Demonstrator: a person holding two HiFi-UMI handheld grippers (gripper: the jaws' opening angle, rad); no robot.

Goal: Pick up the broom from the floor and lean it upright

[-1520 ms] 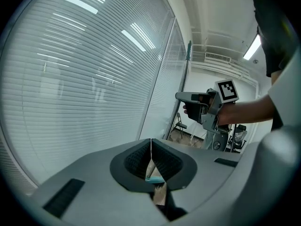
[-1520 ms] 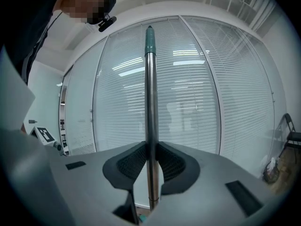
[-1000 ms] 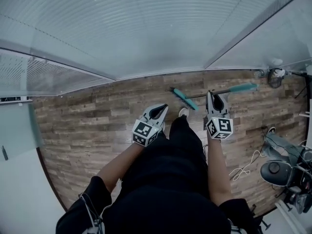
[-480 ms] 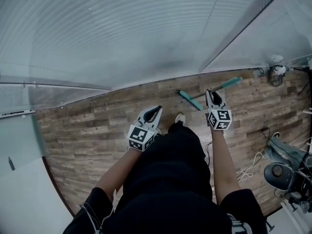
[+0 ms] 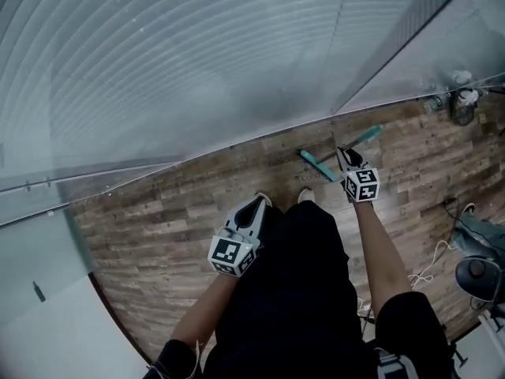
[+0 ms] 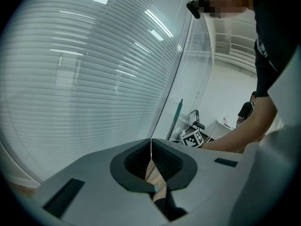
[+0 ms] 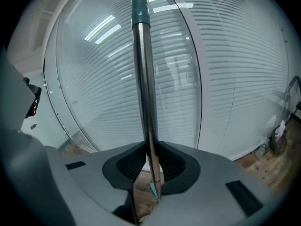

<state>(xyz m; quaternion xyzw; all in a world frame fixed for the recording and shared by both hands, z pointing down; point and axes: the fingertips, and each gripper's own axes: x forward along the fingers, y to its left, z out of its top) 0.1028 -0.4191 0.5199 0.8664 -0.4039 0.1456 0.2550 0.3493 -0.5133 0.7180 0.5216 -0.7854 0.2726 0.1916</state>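
Right gripper (image 5: 346, 158) dropped, now clamped on broom (image 7: 143, 79) shaft just beside brush head (image 5: 316, 165): light, stiff, slick steel. Left gripper (image 6: 151, 166) closed, empty.

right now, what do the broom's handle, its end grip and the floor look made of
Broom handle: likely polished metal, a silvery tube with bright streak reflections.
End grip: probably matte teal plastic or rubber, no shine.
Floor: wood or wood-look laminate, brown grained planks in staggered rows.

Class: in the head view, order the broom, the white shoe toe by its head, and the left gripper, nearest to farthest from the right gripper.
1. broom: clamped in the right gripper.
2. white shoe toe: just left.
3. left gripper: far lower left.
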